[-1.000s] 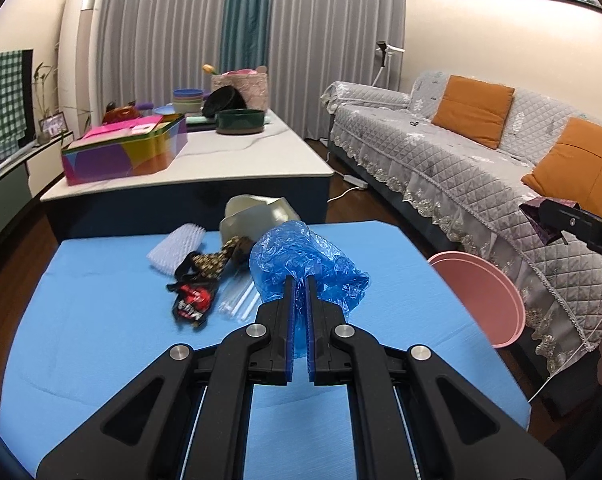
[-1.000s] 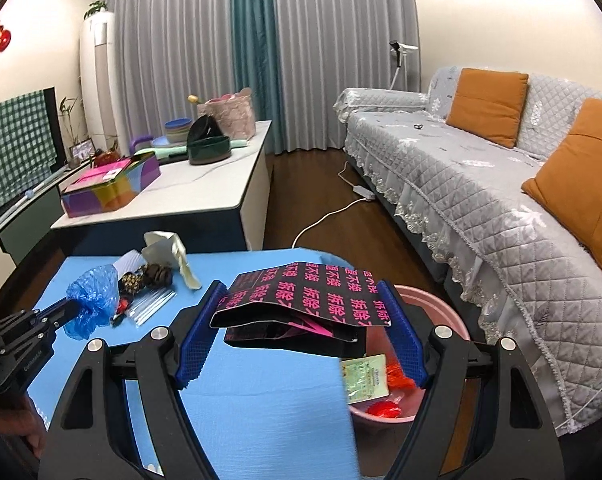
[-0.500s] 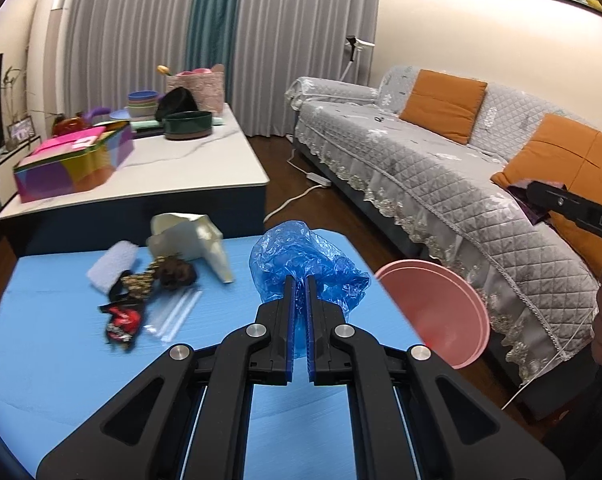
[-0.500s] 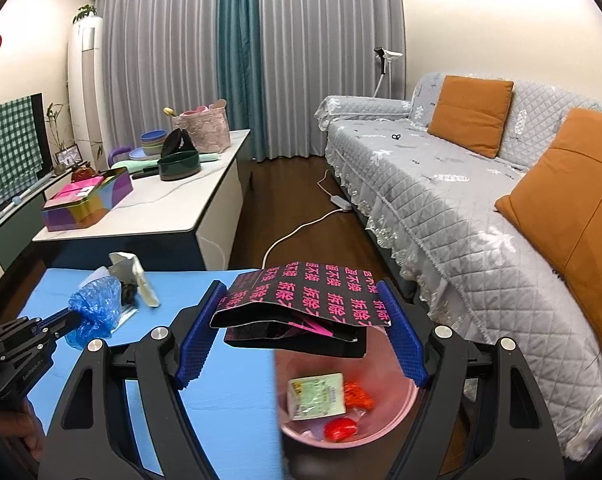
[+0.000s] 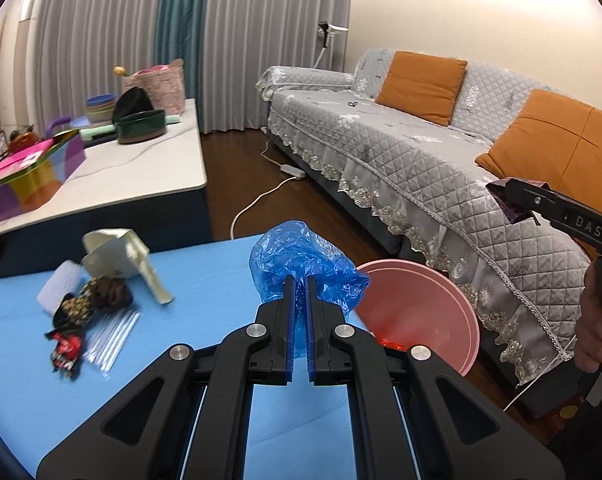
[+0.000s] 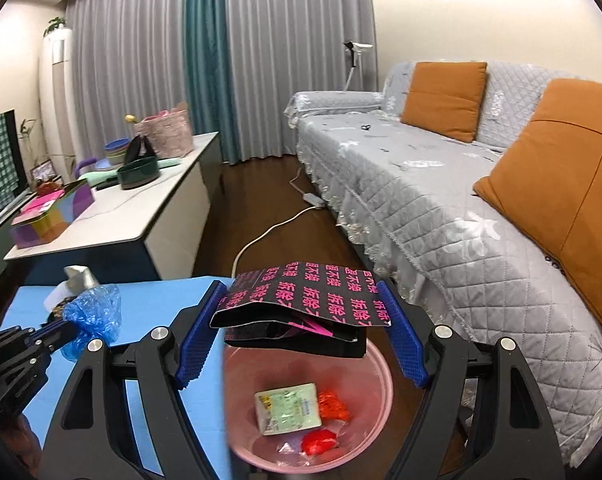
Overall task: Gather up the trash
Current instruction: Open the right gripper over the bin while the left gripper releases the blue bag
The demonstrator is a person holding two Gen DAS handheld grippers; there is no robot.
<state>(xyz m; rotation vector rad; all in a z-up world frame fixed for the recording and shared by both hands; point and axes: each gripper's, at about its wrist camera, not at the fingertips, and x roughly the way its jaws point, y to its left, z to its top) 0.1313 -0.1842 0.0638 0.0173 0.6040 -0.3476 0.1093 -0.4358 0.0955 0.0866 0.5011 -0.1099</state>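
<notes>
My left gripper (image 5: 299, 284) is shut on a crumpled blue plastic bag (image 5: 301, 268) and holds it above the blue table near its right edge, beside the pink bin (image 5: 429, 312). It also shows in the right wrist view (image 6: 95, 312). My right gripper (image 6: 301, 316) is shut on a black box with pink print (image 6: 301, 300), held right over the pink bin (image 6: 365, 368). The bin holds a green packet (image 6: 289, 408) and red wrappers (image 6: 333, 404).
More trash lies on the blue table (image 5: 201, 272): a cream carton (image 5: 121, 256), a white foam piece (image 5: 59, 292), dark wrappers (image 5: 89, 308) and a clear sleeve (image 5: 113, 340). A grey sofa (image 5: 421, 168) stands right of the bin, a white coffee table (image 5: 141, 176) behind.
Both grippers have moved right with their loads. The black box now hangs over the bin's middle, and the blue bag has come close to the bin's rim.
</notes>
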